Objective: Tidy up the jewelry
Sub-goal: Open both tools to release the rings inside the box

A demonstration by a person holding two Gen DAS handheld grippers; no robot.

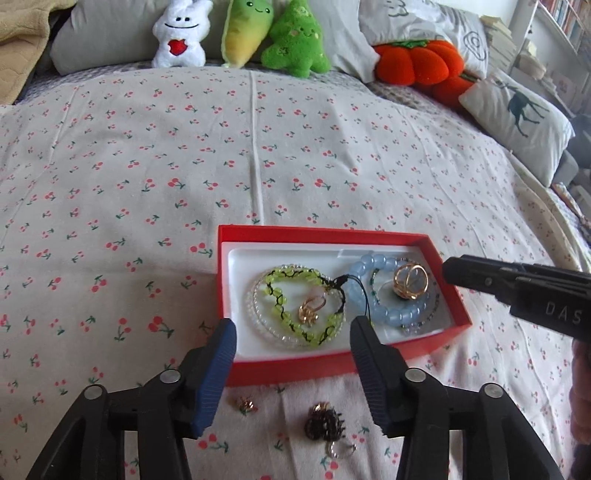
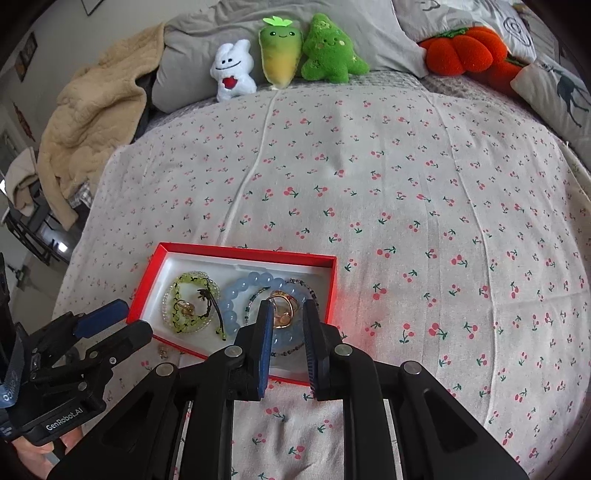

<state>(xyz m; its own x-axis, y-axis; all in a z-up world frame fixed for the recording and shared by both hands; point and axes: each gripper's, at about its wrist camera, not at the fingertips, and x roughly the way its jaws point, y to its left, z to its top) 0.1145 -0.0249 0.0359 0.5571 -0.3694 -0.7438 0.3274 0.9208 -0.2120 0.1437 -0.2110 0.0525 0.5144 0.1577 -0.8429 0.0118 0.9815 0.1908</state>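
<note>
A red box (image 1: 332, 363) with a white liner lies on the cherry-print bed; it also shows in the right wrist view (image 2: 334, 280). Inside are a green bead bracelet (image 1: 291, 280), a small gold ring (image 1: 312, 312), a blue bead bracelet (image 1: 395, 317) and a large gold ring (image 1: 410, 282). My left gripper (image 1: 293, 326) is open and empty above the box's near edge. My right gripper (image 2: 288, 308) is open, its fingers either side of the large gold ring (image 2: 282, 314) without gripping it. Outside the box lie a small gold piece (image 1: 246, 404), a dark beaded piece (image 1: 325, 422) and a silver ring (image 1: 340, 449).
Plush toys (image 1: 240, 33) and an orange pumpkin cushion (image 1: 419, 62) line the back of the bed. A deer-print pillow (image 1: 517, 118) lies at the right. A beige blanket (image 2: 92, 122) is piled at the left.
</note>
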